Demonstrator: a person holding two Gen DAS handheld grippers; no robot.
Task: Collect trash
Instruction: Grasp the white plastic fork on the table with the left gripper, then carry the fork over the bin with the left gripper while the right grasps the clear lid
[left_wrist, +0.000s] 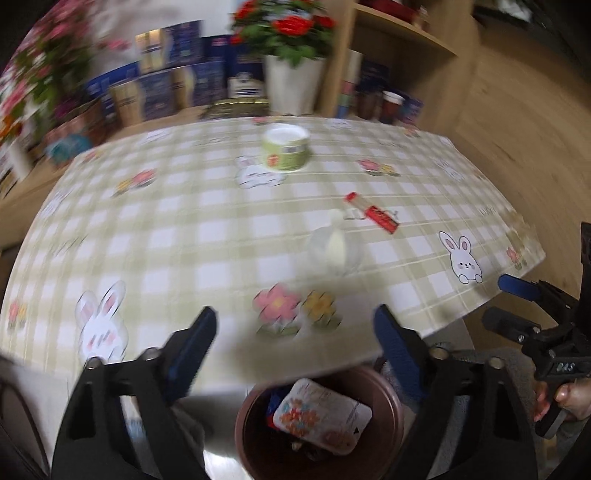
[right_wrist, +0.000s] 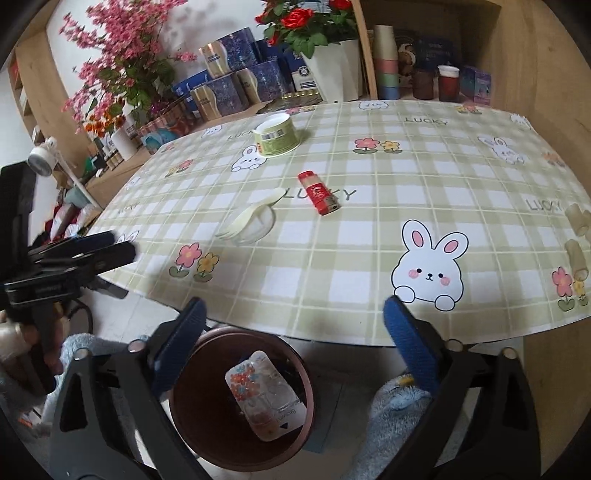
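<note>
A brown bin stands on the floor below the table's near edge, with a flowered white wrapper inside; it also shows in the left wrist view. On the checked tablecloth lie a green paper cup, a red lighter and a pale plastic spoon-fork in a clear wrapper. The same cup, lighter and wrapper show blurred in the left wrist view. My left gripper is open and empty above the bin. My right gripper is open and empty above the bin.
Flower pots, blue boxes and stacked cups line the wooden shelves behind the table. Pale rolled pieces lie at the table's right edge. A blue towel lies on the floor by the bin.
</note>
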